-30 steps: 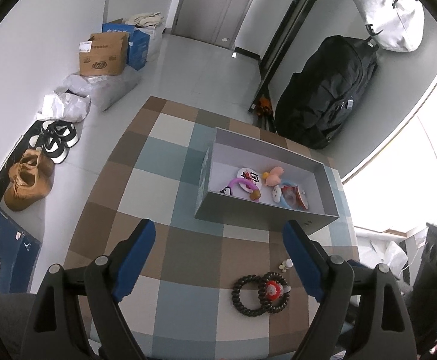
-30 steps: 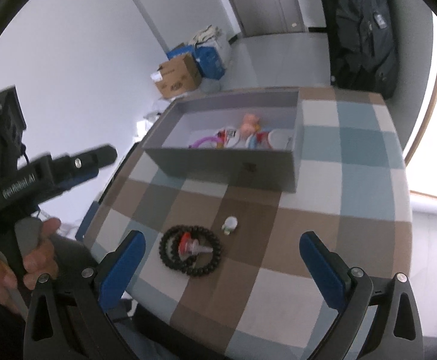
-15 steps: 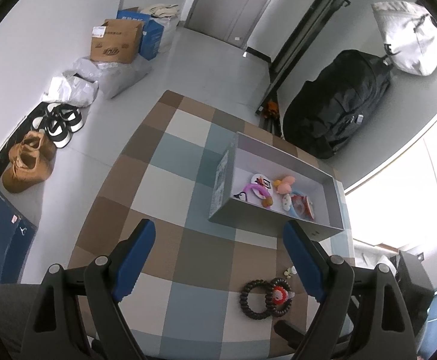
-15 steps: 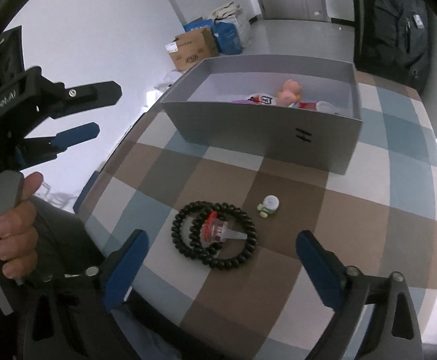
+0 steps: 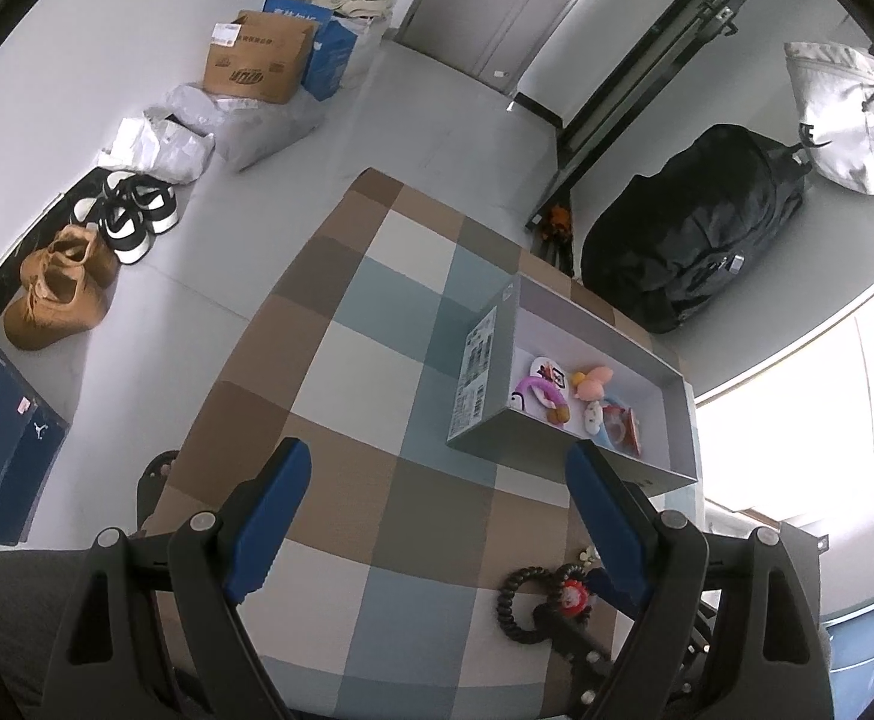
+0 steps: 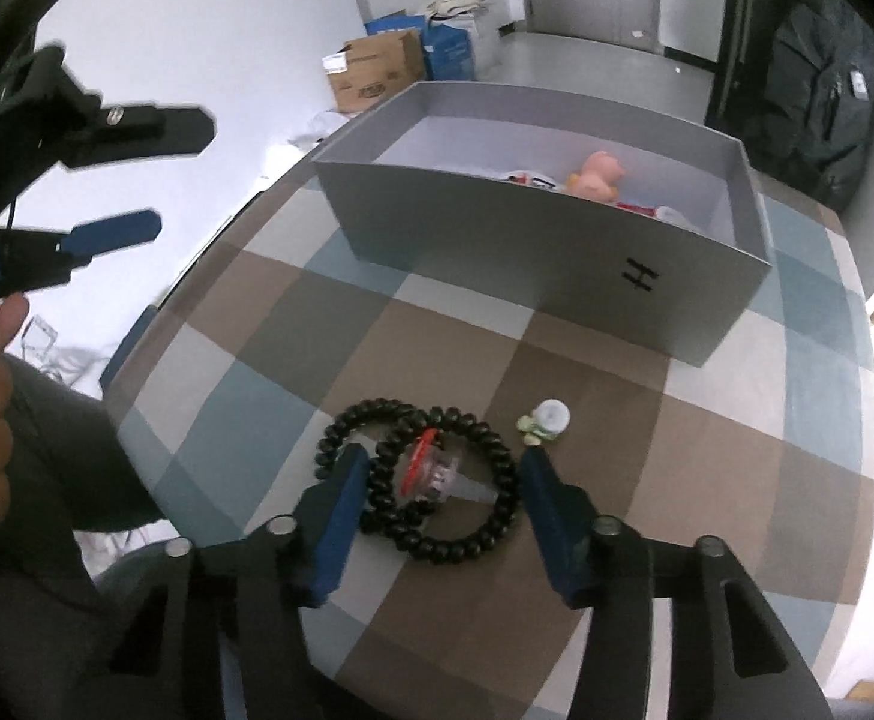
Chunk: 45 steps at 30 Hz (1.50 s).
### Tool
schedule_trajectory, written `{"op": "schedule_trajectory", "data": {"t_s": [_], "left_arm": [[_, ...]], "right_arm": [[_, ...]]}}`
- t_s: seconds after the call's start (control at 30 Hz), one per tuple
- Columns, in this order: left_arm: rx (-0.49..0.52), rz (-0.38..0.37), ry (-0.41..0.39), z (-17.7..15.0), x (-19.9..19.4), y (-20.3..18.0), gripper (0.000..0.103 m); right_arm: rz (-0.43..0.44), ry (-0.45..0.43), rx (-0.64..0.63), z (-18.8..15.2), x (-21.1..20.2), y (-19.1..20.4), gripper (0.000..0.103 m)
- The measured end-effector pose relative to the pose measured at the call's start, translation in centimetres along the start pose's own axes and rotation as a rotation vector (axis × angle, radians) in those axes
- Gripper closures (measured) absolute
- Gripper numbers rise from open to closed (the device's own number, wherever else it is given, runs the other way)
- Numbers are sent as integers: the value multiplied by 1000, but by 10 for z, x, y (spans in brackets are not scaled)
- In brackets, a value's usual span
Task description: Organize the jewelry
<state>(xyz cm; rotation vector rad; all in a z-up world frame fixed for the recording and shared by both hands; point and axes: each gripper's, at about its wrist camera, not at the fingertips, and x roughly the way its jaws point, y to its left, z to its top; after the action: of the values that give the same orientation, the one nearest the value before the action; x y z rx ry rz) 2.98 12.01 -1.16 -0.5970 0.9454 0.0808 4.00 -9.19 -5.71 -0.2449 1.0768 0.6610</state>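
Clutter lines the floor beyond your checked surface (image 5: 341, 360): shoes (image 5: 59, 288) and a cardboard box (image 5: 257, 60). Nothing blocks your right claw (image 6: 444, 495), which has dropped low since a second ago and narrowed around the two black bead bracelets (image 6: 437, 480) near the surface's near edge, pads just beside them, gripping nothing yet. A red charm (image 6: 422, 471) lies on the bracelets, a small white charm (image 6: 547, 420) just beyond. Your left claw (image 5: 437, 516) hangs wide open, empty. The grey box (image 6: 532, 252) holds a pink toy (image 6: 598, 171) and other trinkets.
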Motion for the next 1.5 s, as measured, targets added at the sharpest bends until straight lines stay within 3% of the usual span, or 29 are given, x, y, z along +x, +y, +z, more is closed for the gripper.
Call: {"op": "schedule_trajectory", "data": {"t_s": [0.33, 0.8, 0.97, 1.4, 1.5], "left_arm": [[7, -1, 13, -1, 4, -2, 19], [97, 49, 67, -12, 18, -20, 19], [133, 62, 88, -16, 24, -27, 19], [134, 79, 111, -19, 31, -33, 19], [135, 79, 117, -20, 34, -34, 19]], "right_arm": [[-42, -16, -23, -2, -6, -1, 56], [22, -60, 198, 0, -25, -57, 58], [-44, -26, 161, -6, -23, -60, 52], [15, -100, 149, -14, -50, -63, 49], [27, -91, 122, -15, -49, -59, 53]]}}
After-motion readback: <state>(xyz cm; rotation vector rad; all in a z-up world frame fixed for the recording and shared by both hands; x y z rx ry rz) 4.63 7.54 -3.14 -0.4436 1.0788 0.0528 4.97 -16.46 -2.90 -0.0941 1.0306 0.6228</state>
